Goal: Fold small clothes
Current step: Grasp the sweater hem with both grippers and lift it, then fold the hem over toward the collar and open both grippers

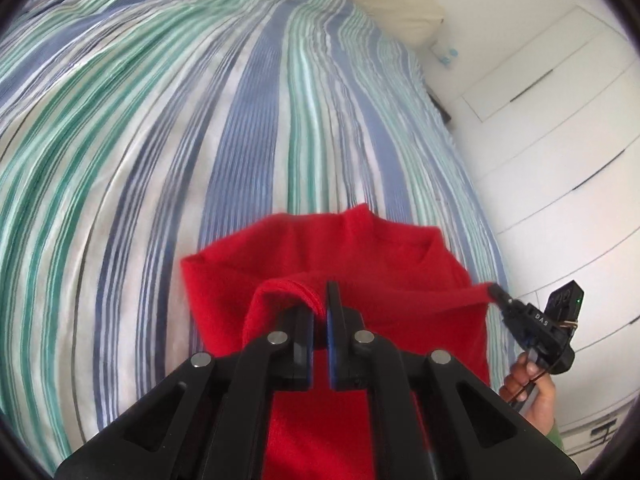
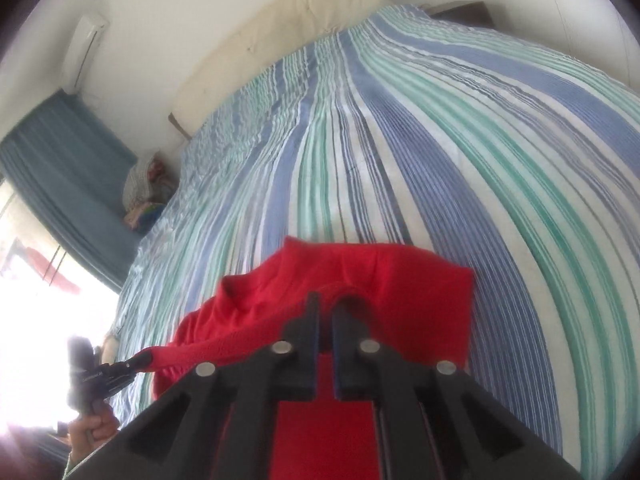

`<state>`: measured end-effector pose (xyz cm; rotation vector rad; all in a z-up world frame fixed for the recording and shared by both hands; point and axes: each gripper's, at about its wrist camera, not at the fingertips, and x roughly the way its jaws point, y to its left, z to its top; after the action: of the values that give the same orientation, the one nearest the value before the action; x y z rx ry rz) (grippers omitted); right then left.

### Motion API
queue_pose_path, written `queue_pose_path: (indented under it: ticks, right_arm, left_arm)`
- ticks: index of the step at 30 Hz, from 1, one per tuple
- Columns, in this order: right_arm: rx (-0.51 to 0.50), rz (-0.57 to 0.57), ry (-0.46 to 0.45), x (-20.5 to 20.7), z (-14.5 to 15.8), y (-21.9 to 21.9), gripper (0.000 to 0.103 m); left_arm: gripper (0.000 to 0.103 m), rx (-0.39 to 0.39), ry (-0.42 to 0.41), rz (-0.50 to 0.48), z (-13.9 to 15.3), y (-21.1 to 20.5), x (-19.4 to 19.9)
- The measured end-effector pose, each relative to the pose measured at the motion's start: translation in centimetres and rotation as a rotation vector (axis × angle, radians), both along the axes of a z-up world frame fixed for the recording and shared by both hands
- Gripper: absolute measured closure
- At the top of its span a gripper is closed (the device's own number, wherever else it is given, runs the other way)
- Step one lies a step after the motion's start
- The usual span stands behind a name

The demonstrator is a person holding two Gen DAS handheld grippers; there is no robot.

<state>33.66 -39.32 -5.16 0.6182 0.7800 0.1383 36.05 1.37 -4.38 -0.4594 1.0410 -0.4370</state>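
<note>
A small red garment point(image 1: 360, 248) hangs stretched between both grippers above the striped bed cover point(image 1: 200, 120). In the left wrist view my left gripper point(image 1: 320, 300) is shut on a folded red hem. At the right of that view my right gripper point(image 1: 495, 291) pinches the other end of the same edge, with a hand point(image 1: 536, 384) below it. In the right wrist view my right gripper point(image 2: 326, 300) is shut on the red garment point(image 2: 400, 280). My left gripper point(image 2: 138, 360) shows at the lower left, clamped on the taut red band. The garment's lower part is hidden behind the gripper bodies.
The striped bed cover point(image 2: 440, 120) fills most of both views. A cream headboard cushion point(image 2: 300, 20) lies at the far end. White wardrobe doors point(image 1: 560, 120) stand on one side. A blue curtain point(image 2: 60, 168) and a bag of items point(image 2: 144, 184) are on the other.
</note>
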Motion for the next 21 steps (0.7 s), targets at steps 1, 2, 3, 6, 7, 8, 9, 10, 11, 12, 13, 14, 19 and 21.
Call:
queue_pose_path:
  ticks: [1, 2, 3, 6, 7, 8, 9, 10, 11, 12, 13, 14, 19, 21]
  right_arm:
    - [0.007, -0.008, 0.011, 1.2, -0.5, -0.2, 0.098]
    - [0.018, -0.013, 0.021, 2.3, -1.1, -0.4, 0.098]
    - [0.033, -0.014, 0.030, 3.2, -1.7, -0.5, 0.098]
    - [0.088, -0.045, 0.018, 5.0, -2.6, -1.1, 0.081]
    - [0.100, -0.064, 0.000, 4.9, -2.5, -1.5, 0.073]
    - [0.107, -0.078, -0.023, 4.6, -2.1, -1.7, 0.062]
    - [0.101, -0.084, -0.043, 4.2, -1.5, -1.9, 0.061]
    - [0.085, -0.073, -0.058, 3.8, -1.0, -1.9, 0.061]
    - [0.057, -0.049, -0.071, 3.3, -0.2, -1.6, 0.061]
    - [0.019, -0.019, -0.082, 2.7, 0.5, -1.2, 0.061]
    - [-0.024, 0.021, -0.094, 2.0, 1.3, -0.5, 0.061]
    - [-0.066, 0.070, -0.111, 1.1, 1.9, 0.4, 0.061]
    - [-0.214, 0.401, -0.141, -4.1, 1.6, 6.2, 0.057]
    - [-0.285, 0.467, -0.041, -5.2, -1.4, 7.2, 0.054]
  left_arm:
    - [0.095, 0.016, 0.011, 0.005, -0.3, -0.3, 1.0]
    - [0.090, 0.039, 0.031, 0.017, -0.7, -0.5, 2.1]
    - [0.080, 0.056, 0.051, 0.041, -1.0, -0.5, 3.0]
    - [0.033, 0.069, 0.033, 0.128, -0.5, 0.7, 4.1]
    - [0.030, 0.065, 0.011, 0.147, 0.0, 1.2, 4.1]
    - [0.030, 0.056, -0.011, 0.147, 0.4, 1.6, 3.8]
    - [0.029, 0.053, -0.029, 0.137, 0.8, 1.9, 3.2]
    - [0.029, 0.063, -0.048, 0.123, 1.1, 1.9, 2.7]
    - [0.029, 0.082, -0.068, 0.104, 1.5, 1.9, 1.6]
    - [0.028, 0.104, -0.093, 0.075, 1.7, 1.5, 0.3]
    - [0.024, 0.128, -0.118, 0.037, 1.8, 0.8, -0.7]
    - [0.021, 0.159, -0.143, -0.009, 1.7, 0.0, -2.2]
    - [0.014, 0.342, -0.114, -0.133, -2.5, -3.0, -6.0]
    - [0.016, 0.348, -0.045, -0.068, -4.0, -1.6, -6.4]
